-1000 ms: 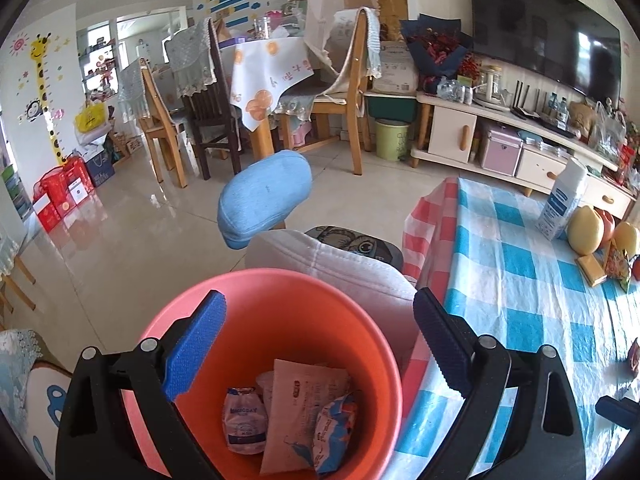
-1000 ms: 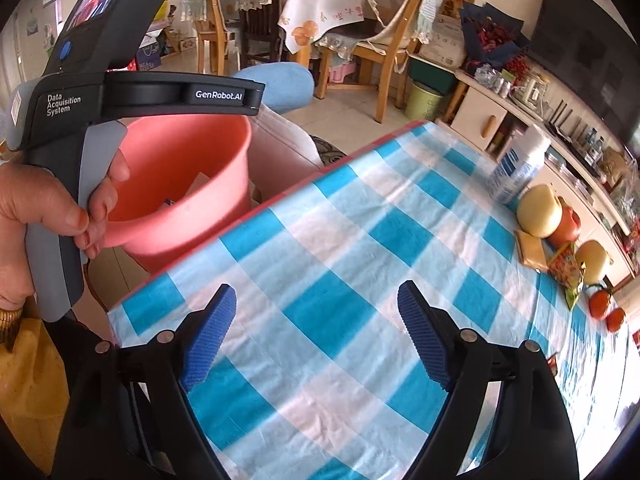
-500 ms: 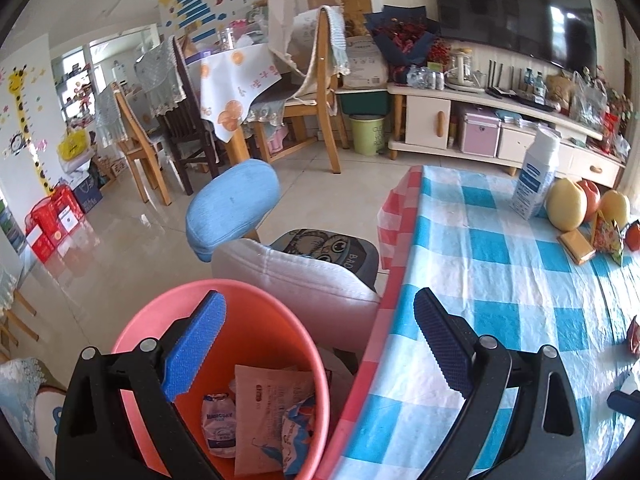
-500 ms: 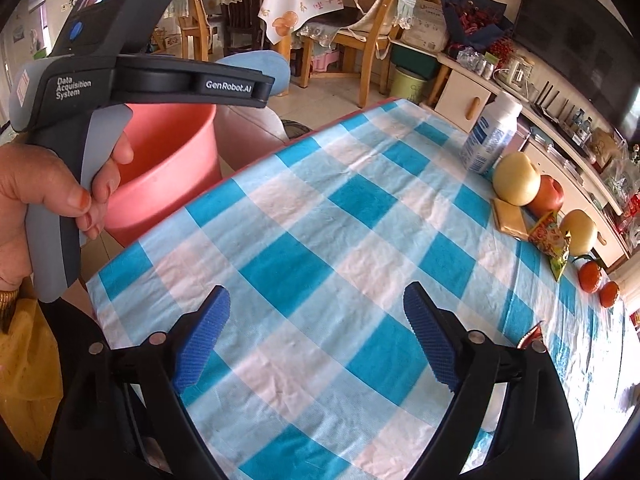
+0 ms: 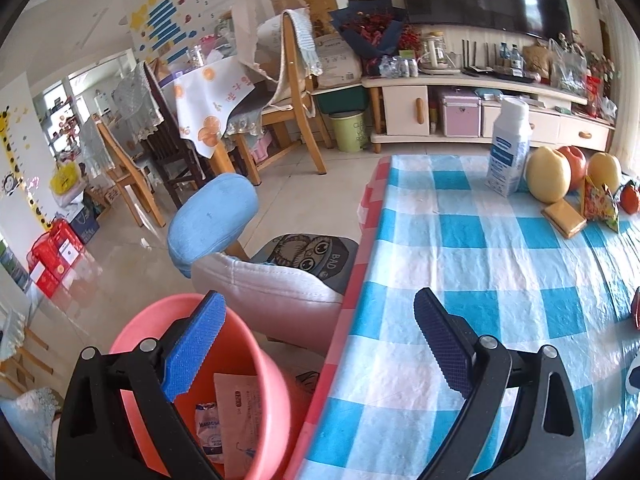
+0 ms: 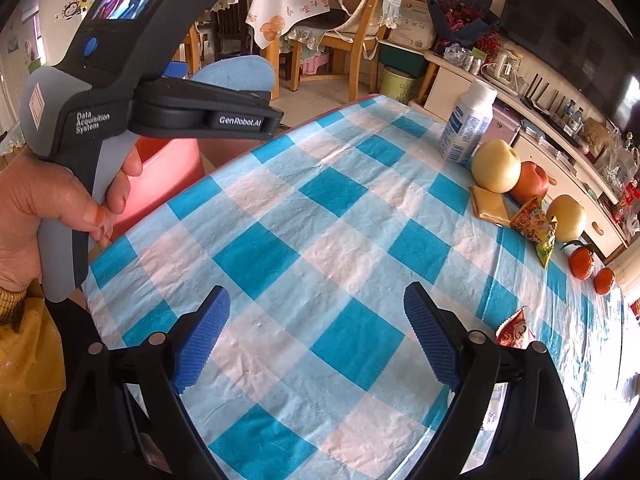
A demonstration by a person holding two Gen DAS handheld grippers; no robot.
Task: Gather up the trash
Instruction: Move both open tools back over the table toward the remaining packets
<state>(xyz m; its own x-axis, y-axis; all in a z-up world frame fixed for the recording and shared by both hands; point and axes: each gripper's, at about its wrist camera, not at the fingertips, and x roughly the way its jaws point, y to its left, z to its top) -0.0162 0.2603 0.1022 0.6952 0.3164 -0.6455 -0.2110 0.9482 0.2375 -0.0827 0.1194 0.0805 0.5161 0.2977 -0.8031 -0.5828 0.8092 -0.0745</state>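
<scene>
Trash wrappers [image 5: 236, 412] lie in the pink bucket [image 5: 276, 392] beside the counter [image 5: 480, 280]. Left gripper [image 5: 316, 344] hangs over the counter's edge and right gripper [image 6: 316, 336] over its checked cloth, fingers wide apart, holding nothing.

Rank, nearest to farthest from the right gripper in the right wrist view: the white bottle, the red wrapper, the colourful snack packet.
From the right gripper:
1. Red wrapper, just right of its right finger.
2. Colourful snack packet, farther up the table's right side, among the fruit.
3. White bottle, at the table's far end.
</scene>
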